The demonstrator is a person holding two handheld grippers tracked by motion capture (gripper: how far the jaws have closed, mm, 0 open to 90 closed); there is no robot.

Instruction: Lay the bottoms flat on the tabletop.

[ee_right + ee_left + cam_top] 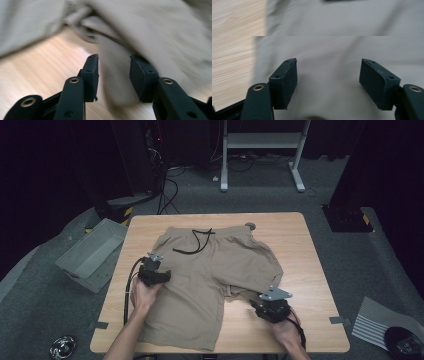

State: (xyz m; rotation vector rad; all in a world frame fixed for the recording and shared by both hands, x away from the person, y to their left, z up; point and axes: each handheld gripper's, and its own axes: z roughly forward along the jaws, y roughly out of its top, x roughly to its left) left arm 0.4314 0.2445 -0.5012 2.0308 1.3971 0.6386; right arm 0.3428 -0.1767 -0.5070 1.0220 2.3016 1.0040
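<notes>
Dark room, grey carpet floor, black curtains at back, white desk frame (pixel 261 151) far side. Light wood table (pixel 300 245) in centre. Grey plastic bin (pixel 91 253) on floor just off table's left edge, black cables (pixel 167 195) on floor behind it. Striped sheet (pixel 376 320) on floor at lower right.

Khaki shorts (pixel 210 275) lie flat on table, waistband toward far edge, black drawstring (pixel 196 242) loose over waistband area. Left leg runs down to near edge; right leg bunched/folded up near the crotch.

Left gripper (pixel 154 272) over left side of shorts, near their outer edge, hand behind it. Left gripper view: jaws spread wide, fabric (pixel 327 75) beneath and between them, nothing pinched; table wood at left.

Right gripper (pixel 272 306) at hem of bunched right leg, w/ grey plate on top. Right gripper view: jaws partly apart, a fold of the hem (pixel 113 77) sits between the pads. Pic blurred, so can't tell if pads actually touch cloth; looks like gap each side. Bare wood under jaws.
</notes>
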